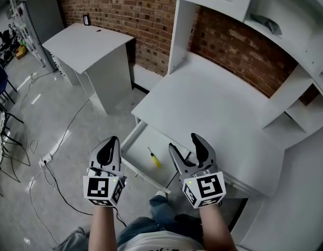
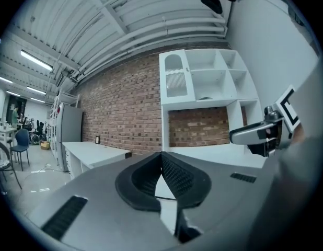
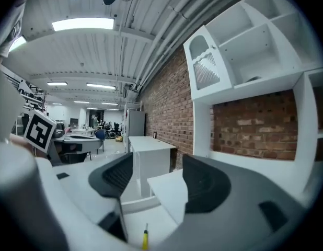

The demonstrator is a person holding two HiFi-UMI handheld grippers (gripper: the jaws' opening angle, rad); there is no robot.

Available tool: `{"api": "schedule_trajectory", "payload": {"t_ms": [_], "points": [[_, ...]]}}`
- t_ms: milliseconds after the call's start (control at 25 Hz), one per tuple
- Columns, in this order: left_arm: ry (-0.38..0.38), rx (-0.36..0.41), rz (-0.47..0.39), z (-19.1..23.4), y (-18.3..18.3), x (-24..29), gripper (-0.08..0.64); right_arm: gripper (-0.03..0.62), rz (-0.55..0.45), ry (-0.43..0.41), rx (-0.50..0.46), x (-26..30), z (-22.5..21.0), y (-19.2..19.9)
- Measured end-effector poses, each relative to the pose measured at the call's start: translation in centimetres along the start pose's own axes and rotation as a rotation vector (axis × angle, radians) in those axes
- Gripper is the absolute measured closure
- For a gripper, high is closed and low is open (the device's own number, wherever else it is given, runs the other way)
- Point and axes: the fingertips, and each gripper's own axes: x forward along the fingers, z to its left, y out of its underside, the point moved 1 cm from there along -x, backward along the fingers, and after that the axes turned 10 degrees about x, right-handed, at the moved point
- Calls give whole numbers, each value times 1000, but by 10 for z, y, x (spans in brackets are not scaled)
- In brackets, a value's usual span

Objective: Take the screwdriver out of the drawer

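Screwdriver [image 1: 153,158] is lying untouched inside the open drawer [image 1: 134,149]. At the drawer's left front corner, the left gripper [image 1: 114,141] is being held with fingers together, empty. At the drawer's right, the right gripper [image 1: 183,143] is being held with fingers wide apart, empty; it is best lowered astride the yellow handle.

You have no text, brand or number here that can be read. The cubes on your left tool [image 1: 113,141] and right tool [image 1: 185,143] carry black-and-white square markers [image 1: 100,188], which are patterns, not letters. The small dark plate [image 1: 86,19] on the brick wall [image 1: 130,9] is too small to read.
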Motion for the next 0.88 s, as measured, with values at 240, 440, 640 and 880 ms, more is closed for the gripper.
{"api": "schedule_trajectory", "payload": {"t_ms": [240, 440, 640, 880], "points": [[-27, -6, 51, 10, 20, 26, 546, 259, 119, -46, 1, 42, -10, 35], [-20, -31, 118, 19, 51, 35, 546, 261, 250, -53, 29, 66, -6, 88], [32, -56, 175, 20, 86, 47, 546, 284, 422, -105, 73, 86, 1, 158], [84, -98, 253, 13, 130, 56, 546, 310, 658, -96, 117, 101, -3, 253]]}}
